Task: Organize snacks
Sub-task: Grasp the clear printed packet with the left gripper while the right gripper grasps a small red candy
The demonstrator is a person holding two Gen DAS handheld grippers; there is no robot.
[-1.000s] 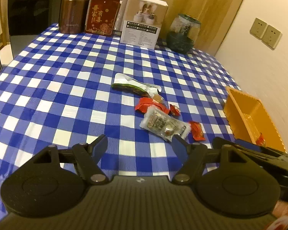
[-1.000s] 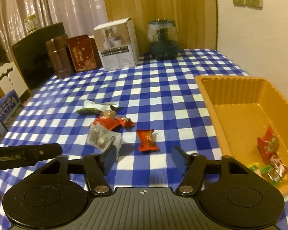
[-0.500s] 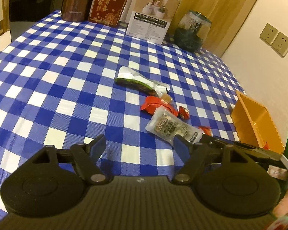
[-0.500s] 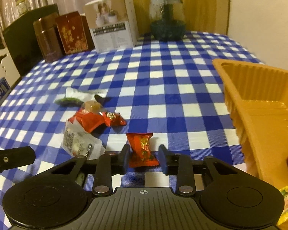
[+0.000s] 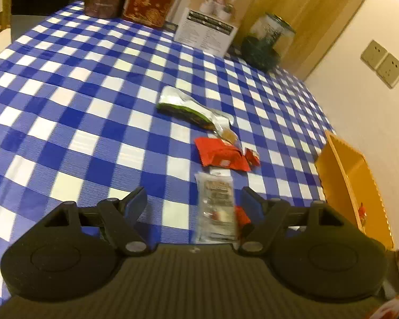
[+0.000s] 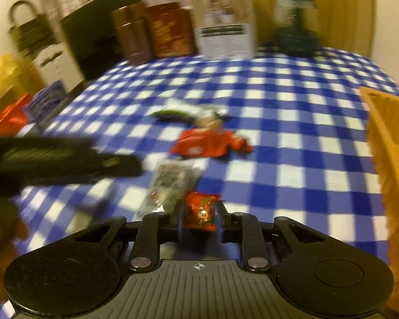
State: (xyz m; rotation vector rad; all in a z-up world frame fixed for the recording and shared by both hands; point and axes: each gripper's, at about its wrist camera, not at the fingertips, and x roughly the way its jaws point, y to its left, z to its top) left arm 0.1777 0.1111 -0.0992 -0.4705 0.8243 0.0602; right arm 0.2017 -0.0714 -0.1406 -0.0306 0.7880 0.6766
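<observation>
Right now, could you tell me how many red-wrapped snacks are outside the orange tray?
3: a small red packet clamped in the right gripper, a large red packet mid-table, and a small red candy touching it. Others may be hidden.

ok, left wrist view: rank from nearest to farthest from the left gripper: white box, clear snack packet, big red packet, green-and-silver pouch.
1. clear snack packet: lies between the open fingers of the left gripper, nearer the right-hand one.
2. big red packet: just beyond it.
3. green-and-silver pouch: mid-table, slightly further left in the picture.
4. white box: upright at the table's far edge.

no legible text, labels (all blurred)
</observation>
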